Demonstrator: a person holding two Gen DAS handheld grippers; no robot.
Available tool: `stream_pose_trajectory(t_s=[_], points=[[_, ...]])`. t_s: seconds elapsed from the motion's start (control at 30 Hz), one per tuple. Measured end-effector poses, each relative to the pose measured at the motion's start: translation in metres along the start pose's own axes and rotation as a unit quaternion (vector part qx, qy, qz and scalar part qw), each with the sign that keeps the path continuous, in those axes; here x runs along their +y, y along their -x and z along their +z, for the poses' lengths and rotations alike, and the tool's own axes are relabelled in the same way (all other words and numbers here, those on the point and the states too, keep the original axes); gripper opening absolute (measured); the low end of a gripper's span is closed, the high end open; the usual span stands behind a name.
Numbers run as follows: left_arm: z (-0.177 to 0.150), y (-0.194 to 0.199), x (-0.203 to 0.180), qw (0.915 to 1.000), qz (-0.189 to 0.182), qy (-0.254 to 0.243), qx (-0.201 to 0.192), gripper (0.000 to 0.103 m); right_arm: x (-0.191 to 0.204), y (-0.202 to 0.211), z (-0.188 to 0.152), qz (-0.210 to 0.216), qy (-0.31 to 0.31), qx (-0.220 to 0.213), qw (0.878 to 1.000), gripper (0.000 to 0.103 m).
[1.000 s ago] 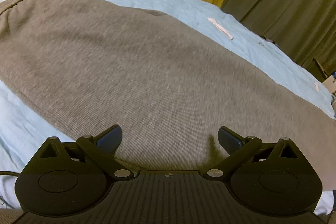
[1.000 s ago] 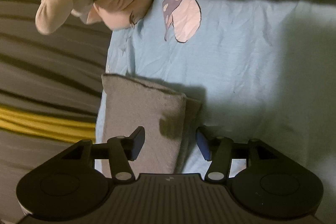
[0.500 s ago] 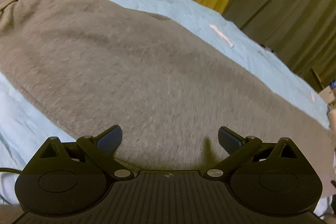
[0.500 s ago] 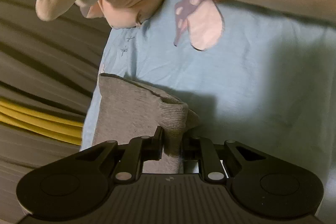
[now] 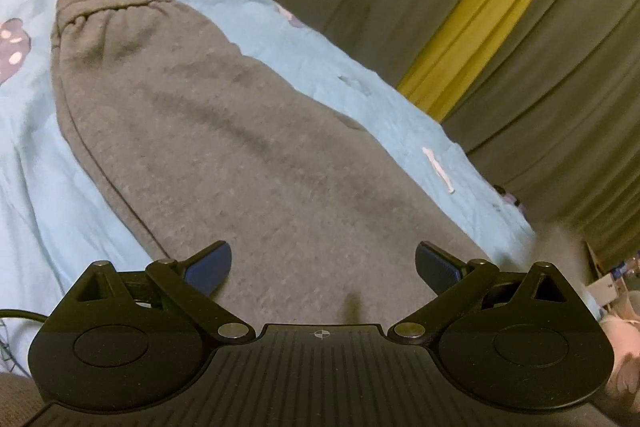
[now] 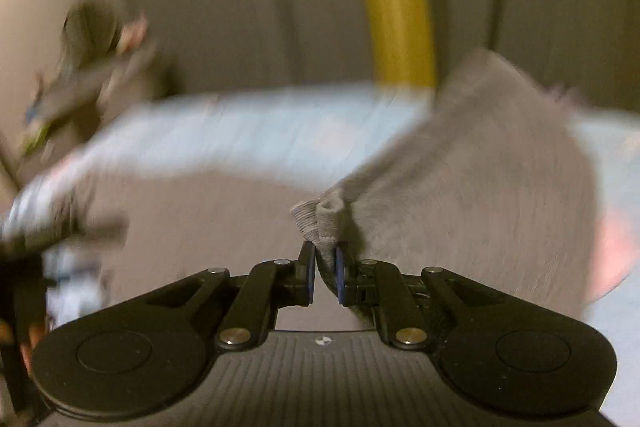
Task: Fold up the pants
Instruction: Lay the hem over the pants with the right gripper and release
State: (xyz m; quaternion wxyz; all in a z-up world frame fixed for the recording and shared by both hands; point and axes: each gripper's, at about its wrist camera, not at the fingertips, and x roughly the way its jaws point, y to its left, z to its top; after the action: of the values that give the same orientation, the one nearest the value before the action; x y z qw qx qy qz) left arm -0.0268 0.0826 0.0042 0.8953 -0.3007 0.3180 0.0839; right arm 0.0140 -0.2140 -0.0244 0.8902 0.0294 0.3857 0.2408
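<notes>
The right gripper was closed tight on the ribbed cuff of the grey sweatpants, and the leg hung lifted from it, blurred. The left gripper was wide open and held nothing, low over the middle of the pants. They lay flat along the light blue bedsheet, waistband toward its far edge. The pinch seemed small, so the cuff might slip out. With nothing pressing the middle, the pants might drag and the fold go crooked.

Olive curtains, yellow panel, blue bedsheet
</notes>
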Motion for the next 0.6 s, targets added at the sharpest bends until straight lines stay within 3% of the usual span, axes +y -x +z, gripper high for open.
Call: stream_pose_trajectory(t_s=[0.03,0.13,0.37,0.4,0.47,0.53,0.6], points=[[0.000,-0.001,-0.001,1.0000,-0.004,-0.004,0.005,0.102,0.005,-0.017,-0.012,-0.002,-0.005,0.035,0.999,0.011],[-0.002,-0.004,-0.004,0.9997,-0.011,-0.018,0.015,0.102,0.015,-0.011,-0.013,-0.021,0.030,0.008,0.999,0.010],[-0.005,-0.013,-0.006,0.9986,-0.023,-0.033,0.036,0.102,0.001,0.015,-0.017,0.020,-0.027,-0.032,0.999,0.005],[-0.005,-0.012,-0.006,0.9986,-0.024,-0.033,0.034,0.102,0.007,0.016,-0.020,0.036,-0.024,-0.033,0.999,0.000],[-0.004,-0.012,-0.006,0.9985,-0.027,-0.034,0.034,0.102,0.014,0.018,-0.019,0.075,-0.016,-0.031,0.997,0.000],[-0.004,-0.014,-0.006,0.9983,-0.026,-0.033,0.039,0.102,0.025,0.021,-0.022,0.060,0.020,-0.030,0.998,0.000],[-0.005,-0.014,-0.006,0.9982,-0.027,-0.033,0.042,0.102,0.019,0.024,-0.022,0.044,0.003,-0.037,0.998,0.001]])
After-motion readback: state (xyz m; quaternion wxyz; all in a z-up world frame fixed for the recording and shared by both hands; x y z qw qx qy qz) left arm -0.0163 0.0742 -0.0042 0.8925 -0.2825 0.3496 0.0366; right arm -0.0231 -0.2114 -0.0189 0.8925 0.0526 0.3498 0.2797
